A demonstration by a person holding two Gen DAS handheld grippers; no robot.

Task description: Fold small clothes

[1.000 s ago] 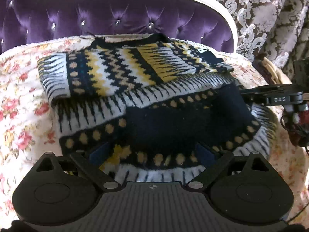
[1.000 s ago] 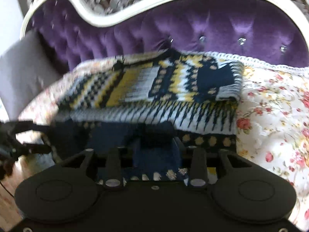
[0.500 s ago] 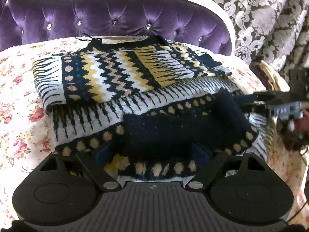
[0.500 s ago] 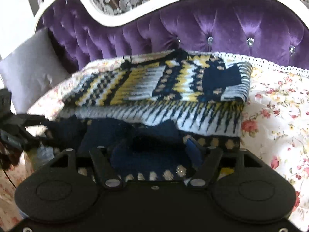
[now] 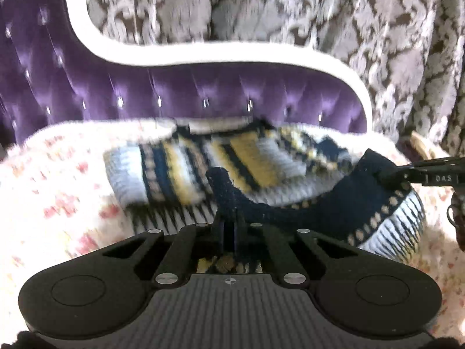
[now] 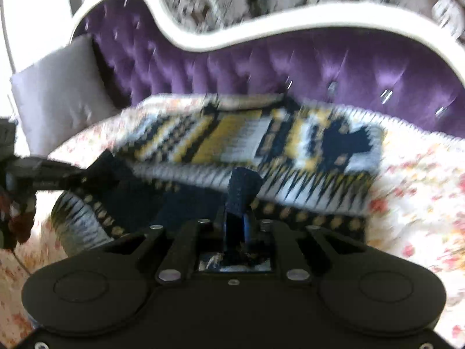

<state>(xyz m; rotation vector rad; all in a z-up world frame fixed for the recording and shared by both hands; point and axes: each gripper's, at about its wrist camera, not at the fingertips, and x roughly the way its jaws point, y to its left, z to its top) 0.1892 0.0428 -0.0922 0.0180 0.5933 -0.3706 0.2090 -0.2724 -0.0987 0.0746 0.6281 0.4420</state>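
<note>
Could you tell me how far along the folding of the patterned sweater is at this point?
Partly done. The navy, yellow and white patterned knit sweater already lies with its top portion folded on the floral bedspread. In hand: the left gripper and the right gripper each pinch the dark navy hem, lifted clear. Left: carrying that hem over the folded part and smoothing.

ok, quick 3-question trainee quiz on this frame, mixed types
1. True or false: both grippers are shut on the sweater.
2. The sweater lies on: A) a floral cover B) bare wood C) a gray pillow.
3. Fill in: the sofa back behind the sweater is ____ in color.

Key: 1 true: left gripper and right gripper each pinch navy hem. 2 A, the floral cover. 3 purple, the sofa back.
</note>
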